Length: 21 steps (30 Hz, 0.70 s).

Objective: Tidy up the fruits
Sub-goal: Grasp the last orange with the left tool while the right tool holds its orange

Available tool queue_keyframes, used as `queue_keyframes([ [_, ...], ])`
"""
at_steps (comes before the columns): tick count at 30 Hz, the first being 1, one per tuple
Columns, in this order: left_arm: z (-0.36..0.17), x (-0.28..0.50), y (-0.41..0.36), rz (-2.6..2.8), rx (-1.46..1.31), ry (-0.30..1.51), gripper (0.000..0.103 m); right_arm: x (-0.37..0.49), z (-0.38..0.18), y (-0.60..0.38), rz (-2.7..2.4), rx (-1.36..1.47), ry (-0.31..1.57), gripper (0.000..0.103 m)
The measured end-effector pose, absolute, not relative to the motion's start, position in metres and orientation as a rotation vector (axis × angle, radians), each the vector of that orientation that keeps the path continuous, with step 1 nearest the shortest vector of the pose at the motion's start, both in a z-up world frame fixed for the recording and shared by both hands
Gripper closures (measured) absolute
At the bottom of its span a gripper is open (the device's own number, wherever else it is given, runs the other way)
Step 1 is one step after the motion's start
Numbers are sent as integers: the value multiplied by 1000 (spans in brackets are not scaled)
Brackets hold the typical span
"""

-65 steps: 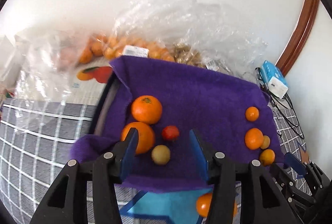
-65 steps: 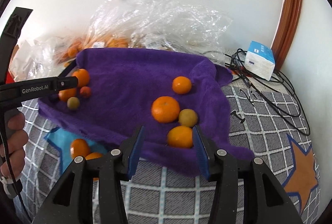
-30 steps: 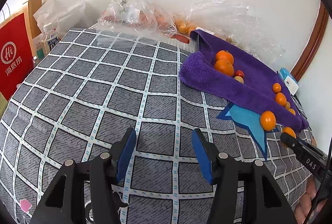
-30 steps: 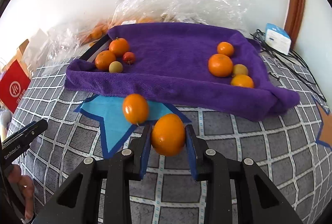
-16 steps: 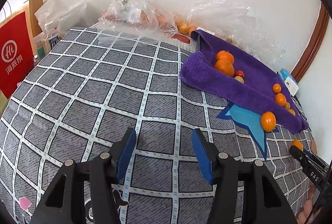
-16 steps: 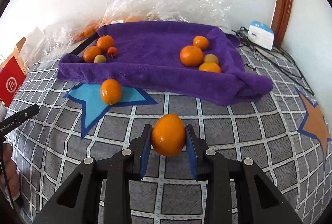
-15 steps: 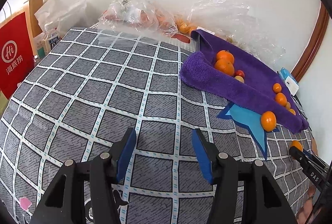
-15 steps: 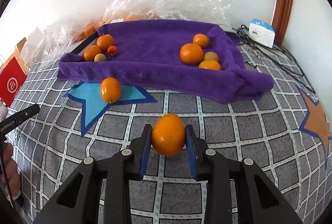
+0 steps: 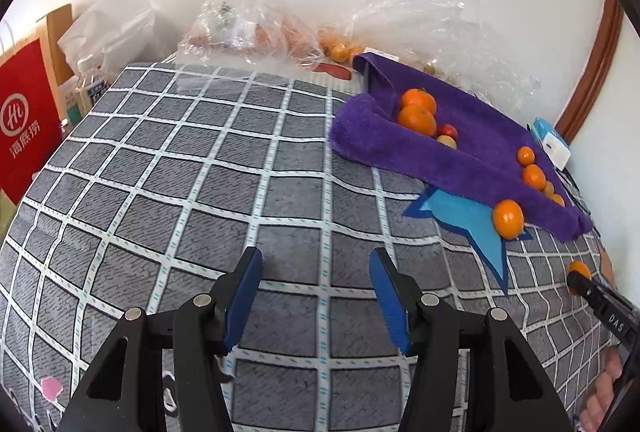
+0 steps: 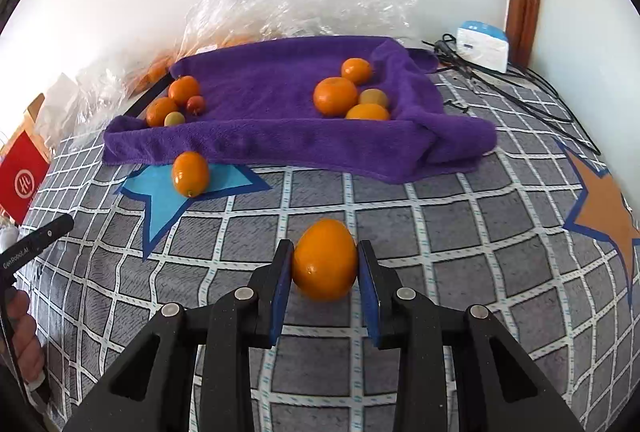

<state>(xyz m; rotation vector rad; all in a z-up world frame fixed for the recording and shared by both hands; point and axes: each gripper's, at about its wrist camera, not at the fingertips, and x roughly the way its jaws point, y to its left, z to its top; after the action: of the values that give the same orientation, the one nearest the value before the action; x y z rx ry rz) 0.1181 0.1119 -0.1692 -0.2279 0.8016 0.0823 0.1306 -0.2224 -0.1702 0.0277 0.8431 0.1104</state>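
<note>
A: What does the fruit in the right tool (image 10: 325, 264) look like?

B: It's an egg-shaped orange (image 10: 324, 259), smooth and glossy, with the narrow end up. The tool is clenched on it, both blue pads pressing its sides, above the grey checked cover (image 10: 460, 232).

A: And the left tool (image 9: 316, 296)?

B: Released, with nothing between its fingers, over bare cover.

A: Count the rest for me.

B: In the right wrist view, the purple towel (image 10: 264, 88) lies at twelve o'clock from the held orange. The left group (image 10: 176, 104) has four pieces: two oranges, one small red fruit and one small yellow-green one. The right group (image 10: 352, 94) also has four: three oranges and one yellow-green fruit.

A: Anything off the towel?

B: One loose orange (image 10: 190, 173), at about ten o'clock from the held one, sits on the blue star patch (image 10: 160, 200), touching the towel's front edge. So ten fruits in all, plus more oranges in clear plastic bags (image 9: 336, 48) by the wall, too blurred to count.
</note>
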Motion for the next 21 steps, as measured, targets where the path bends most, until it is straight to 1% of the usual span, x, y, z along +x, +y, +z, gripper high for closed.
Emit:
queue_keyframes([
  [9,-138,128,54,-23,-180,773,50,124,-161,-259,36,51,834,71],
  [17,-135,151,-6,-62,-133,789,50,113,-154,-281,9,42,828,71],
  [21,-135,160,-21,-70,-142,793,50,110,-152,-288,1,28,828,71],
])
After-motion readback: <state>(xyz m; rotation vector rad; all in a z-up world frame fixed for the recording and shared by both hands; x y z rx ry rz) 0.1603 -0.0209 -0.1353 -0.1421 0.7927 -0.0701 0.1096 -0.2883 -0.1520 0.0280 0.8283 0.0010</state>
